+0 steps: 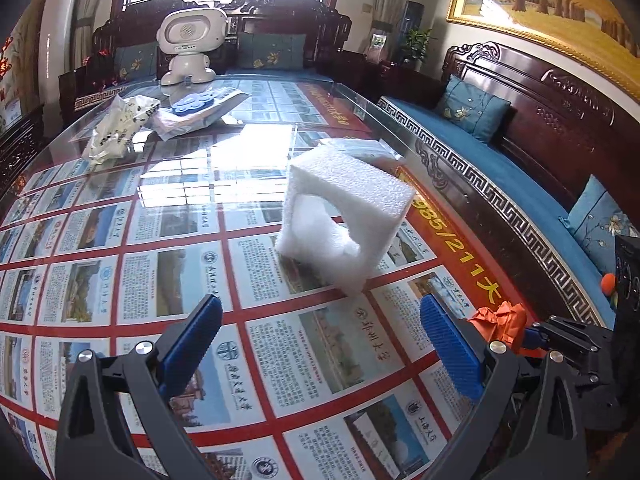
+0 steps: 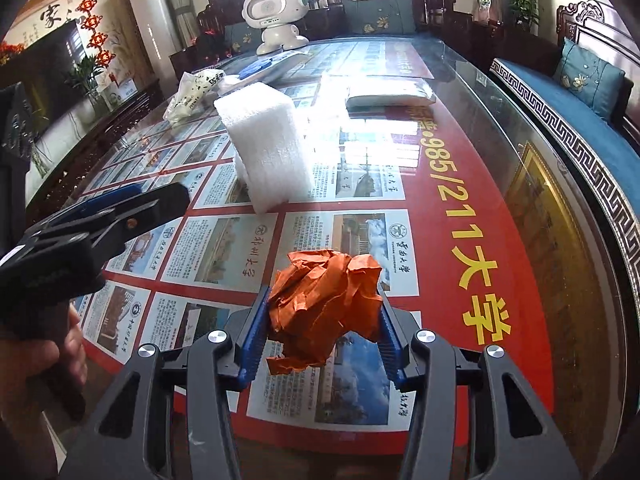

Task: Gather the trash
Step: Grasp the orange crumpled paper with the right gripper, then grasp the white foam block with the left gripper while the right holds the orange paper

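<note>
A long glass-topped table (image 1: 100,240) with a red poster of university cards under the glass is taken in first, and most of the clearing is judged to be still ahead. Nothing like a bin or bag for the trash is seen in either view. Toward the far end a white toy robot (image 1: 190,46) is seen standing, which is likely no trash at all. Near the middle a white foam block (image 1: 344,220) with a cut-out hollow is left lying on the glass, untouched. Beyond it a flat clear plastic packet (image 2: 390,94) is seen, and off to the far left a crumpled printed wrapper (image 1: 116,130) beside a wet-wipes pack with a blue lid (image 1: 196,110). One piece is in hand: the crumpled orange paper ball (image 2: 324,308) is pinched between the blue pads of the right gripper (image 2: 322,330), at half width, just above the table's near edge. The left gripper (image 1: 320,340) is held wide open with nothing between its fingers, aimed toward the foam block but well short of it, so that pickup is judged as not yet begun.
</note>
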Motion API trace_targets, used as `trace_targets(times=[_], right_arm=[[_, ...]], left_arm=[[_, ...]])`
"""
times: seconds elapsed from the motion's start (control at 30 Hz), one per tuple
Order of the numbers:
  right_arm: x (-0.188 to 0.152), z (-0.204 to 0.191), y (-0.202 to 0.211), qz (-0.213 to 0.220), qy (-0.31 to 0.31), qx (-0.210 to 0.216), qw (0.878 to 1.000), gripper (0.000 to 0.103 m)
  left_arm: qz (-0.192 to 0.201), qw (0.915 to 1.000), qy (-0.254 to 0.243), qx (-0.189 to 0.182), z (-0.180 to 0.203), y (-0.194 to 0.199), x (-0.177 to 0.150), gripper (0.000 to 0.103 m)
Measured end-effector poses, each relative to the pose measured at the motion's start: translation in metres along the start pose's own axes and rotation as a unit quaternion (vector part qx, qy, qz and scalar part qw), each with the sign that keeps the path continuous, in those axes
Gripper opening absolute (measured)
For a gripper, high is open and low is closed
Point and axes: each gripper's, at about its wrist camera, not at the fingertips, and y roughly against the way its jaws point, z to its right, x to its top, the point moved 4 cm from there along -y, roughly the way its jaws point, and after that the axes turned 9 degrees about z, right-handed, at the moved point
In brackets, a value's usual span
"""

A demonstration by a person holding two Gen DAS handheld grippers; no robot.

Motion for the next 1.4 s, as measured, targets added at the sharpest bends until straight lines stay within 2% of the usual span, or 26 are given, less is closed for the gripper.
trace_targets(times=[0.13,0.27,0.4,0.47,0.63,0.67,0.7,0.73,0.77,0.87,0.97,1.17,1.27,1.4], right_arm=[[0.001,0.002,0.005,0.007,-0.002,0.003,1.0,0.048],[0.002,0.003,0.007,0.012,-0.002,0.011,1.0,0.048],[0.002,0.004,0.007,0.01,0.0,0.016,1.0,0.048],[0.002,0.004,0.007,0.009,-0.001,0.021,1.0,0.048],[0.0,0.008,0.005,0.008,-0.006,0.027,1.0,0.048],[0.0,0.008,0.005,0.007,-0.007,0.028,1.0,0.048],[-0.001,0.008,0.004,0.007,-0.008,0.029,1.0,0.048],[-0.002,0.008,0.004,0.006,-0.006,0.03,1.0,0.048],[-0.003,0.008,0.003,0.005,-0.005,0.031,0.999,0.048],[-0.005,0.006,0.003,0.004,-0.005,0.036,0.999,0.048],[-0.008,0.005,0.007,0.004,-0.007,0.039,0.999,0.048],[-0.017,0.001,0.03,0.013,-0.012,0.044,0.999,0.048],[-0.026,-0.003,0.053,0.023,-0.013,0.045,0.999,0.048],[-0.05,-0.016,0.092,0.032,0.0,0.04,0.999,0.048]], left_arm=[[-0.013,0.9998,-0.012,-0.014,0.006,-0.017,0.002,0.099],[-0.021,0.9983,-0.055,0.009,0.012,-0.036,0.005,0.099],[-0.016,0.9966,-0.08,0.006,0.018,-0.049,0.014,0.099],[-0.011,0.9971,-0.074,-0.013,0.017,-0.053,0.02,0.099],[-0.004,0.9942,-0.049,-0.095,0.021,-0.06,0.028,0.097],[-0.004,0.9935,-0.048,-0.103,0.024,-0.061,0.028,0.088],[-0.009,0.9926,-0.049,-0.111,0.025,-0.064,0.028,0.062],[-0.017,0.9921,-0.044,-0.117,0.025,-0.069,0.03,0.046],[-0.021,0.9915,-0.038,-0.122,0.025,-0.073,0.03,0.035],[-0.024,0.9905,-0.019,-0.134,0.023,-0.078,0.032,0.032],[-0.007,0.9868,-0.007,-0.162,0.028,-0.064,0.034,0.032],[0.027,0.9827,-0.037,-0.18,0.04,-0.004,0.028,0.032],[0.034,0.9819,-0.053,-0.179,0.044,0.036,0.014,0.032],[0.027,0.9793,-0.075,-0.186,0.052,0.085,-0.021,0.032]])
